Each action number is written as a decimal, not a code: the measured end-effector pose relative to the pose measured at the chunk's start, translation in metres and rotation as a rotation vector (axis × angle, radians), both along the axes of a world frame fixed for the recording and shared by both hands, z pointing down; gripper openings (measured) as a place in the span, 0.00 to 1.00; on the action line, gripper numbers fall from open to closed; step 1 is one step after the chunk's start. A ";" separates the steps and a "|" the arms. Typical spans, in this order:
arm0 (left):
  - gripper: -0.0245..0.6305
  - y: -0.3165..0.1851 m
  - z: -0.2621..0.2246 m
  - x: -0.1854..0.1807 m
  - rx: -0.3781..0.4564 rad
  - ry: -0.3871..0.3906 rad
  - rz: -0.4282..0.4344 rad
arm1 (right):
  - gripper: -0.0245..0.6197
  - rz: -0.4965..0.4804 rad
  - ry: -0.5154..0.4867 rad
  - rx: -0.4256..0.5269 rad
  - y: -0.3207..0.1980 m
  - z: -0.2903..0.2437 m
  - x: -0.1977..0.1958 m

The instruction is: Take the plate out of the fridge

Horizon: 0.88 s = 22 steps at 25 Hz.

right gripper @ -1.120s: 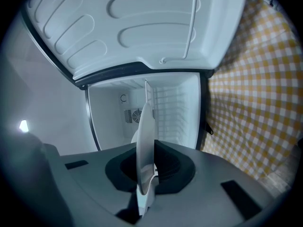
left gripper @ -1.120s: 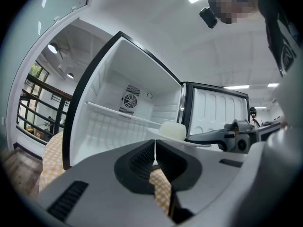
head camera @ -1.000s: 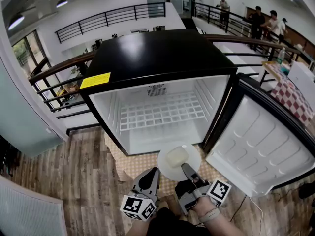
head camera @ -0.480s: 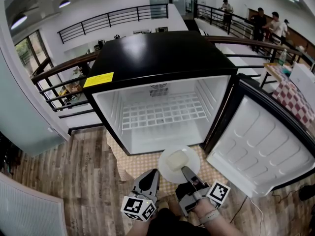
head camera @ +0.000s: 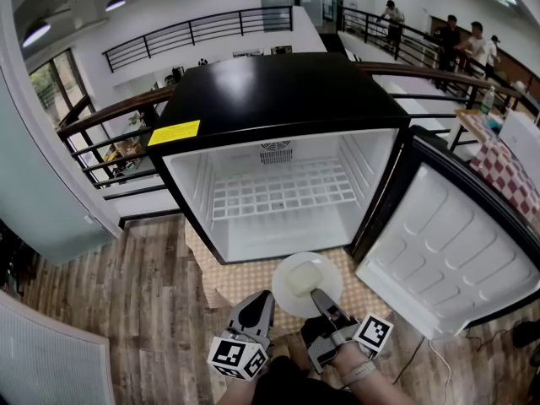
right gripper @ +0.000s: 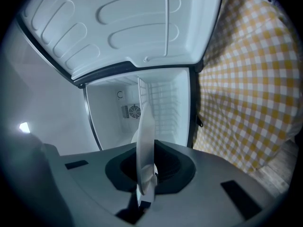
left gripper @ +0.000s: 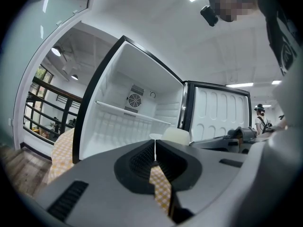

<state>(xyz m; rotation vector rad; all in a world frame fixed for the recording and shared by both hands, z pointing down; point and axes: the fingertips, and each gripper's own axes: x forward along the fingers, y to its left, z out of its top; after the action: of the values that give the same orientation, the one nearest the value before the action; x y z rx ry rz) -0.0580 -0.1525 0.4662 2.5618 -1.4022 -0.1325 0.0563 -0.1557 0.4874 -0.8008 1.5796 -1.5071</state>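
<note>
The plate [head camera: 280, 284] hangs before the open fridge [head camera: 274, 95], whose door [head camera: 439, 251] stands to its right.

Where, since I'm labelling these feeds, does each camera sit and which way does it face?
Head view: on the person's head, looking steeply down at the open fridge; the left gripper and right gripper show.
Left gripper view: on the left gripper, looking along its shut jaws into the fridge.
Right gripper view: on the right gripper, rolled sideways, looking past the clamped plate into the fridge.
Shared: all show the fridge interior.
</note>
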 end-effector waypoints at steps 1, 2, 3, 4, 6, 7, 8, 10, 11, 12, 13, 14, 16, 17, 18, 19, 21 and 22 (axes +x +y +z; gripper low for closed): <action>0.06 0.001 0.000 0.000 0.000 -0.001 -0.001 | 0.10 -0.001 0.001 0.001 0.001 0.000 0.000; 0.06 0.002 0.000 -0.001 -0.001 -0.001 -0.003 | 0.10 -0.001 0.001 0.001 0.002 0.000 0.000; 0.06 0.003 0.000 -0.001 -0.001 -0.001 -0.004 | 0.10 -0.001 0.001 0.001 0.003 0.001 0.000; 0.06 0.003 0.000 -0.001 -0.001 -0.001 -0.005 | 0.10 -0.001 0.003 -0.001 0.004 0.001 0.001; 0.06 0.005 0.000 -0.001 0.000 0.000 -0.006 | 0.10 -0.002 0.007 -0.003 0.006 0.003 0.001; 0.06 0.007 -0.001 -0.001 0.001 0.001 -0.007 | 0.10 -0.003 0.007 -0.004 0.007 0.003 0.001; 0.06 0.008 -0.001 0.000 0.002 0.002 -0.007 | 0.10 -0.004 0.007 -0.004 0.009 0.003 0.001; 0.06 0.012 -0.002 0.000 0.002 0.004 -0.009 | 0.10 -0.005 0.009 -0.006 0.013 0.003 0.002; 0.06 0.014 -0.002 0.001 0.002 0.005 -0.010 | 0.10 -0.005 0.011 -0.006 0.014 0.003 0.003; 0.06 0.016 -0.002 0.001 0.003 0.006 -0.012 | 0.10 -0.006 0.012 -0.005 0.016 0.003 0.003; 0.06 0.018 -0.002 0.001 0.004 0.007 -0.015 | 0.10 -0.007 0.013 -0.005 0.018 0.003 0.004; 0.06 0.020 -0.003 0.000 0.005 0.008 -0.017 | 0.10 -0.007 0.015 -0.005 0.020 0.004 0.005; 0.06 0.025 -0.004 0.001 0.008 0.010 -0.020 | 0.10 -0.007 0.017 -0.007 0.024 0.004 0.006; 0.06 0.028 -0.004 0.001 0.009 0.011 -0.022 | 0.10 -0.007 0.016 -0.008 0.026 0.004 0.007; 0.06 0.030 -0.005 0.002 0.011 0.012 -0.023 | 0.10 -0.007 0.015 -0.007 0.028 0.004 0.008; 0.06 0.033 -0.005 0.002 0.012 0.012 -0.025 | 0.10 -0.007 0.014 -0.005 0.030 0.003 0.008; 0.06 0.039 -0.006 0.003 0.015 0.012 -0.028 | 0.10 -0.008 0.016 0.001 0.035 0.002 0.010; 0.06 0.042 -0.006 0.004 0.016 0.013 -0.028 | 0.10 -0.010 0.016 0.005 0.037 0.001 0.010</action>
<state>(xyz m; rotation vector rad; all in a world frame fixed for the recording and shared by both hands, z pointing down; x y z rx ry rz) -0.0537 -0.1102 0.4602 2.5506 -1.4387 -0.1653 0.0664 -0.1192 0.4880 -0.8053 1.6007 -1.5067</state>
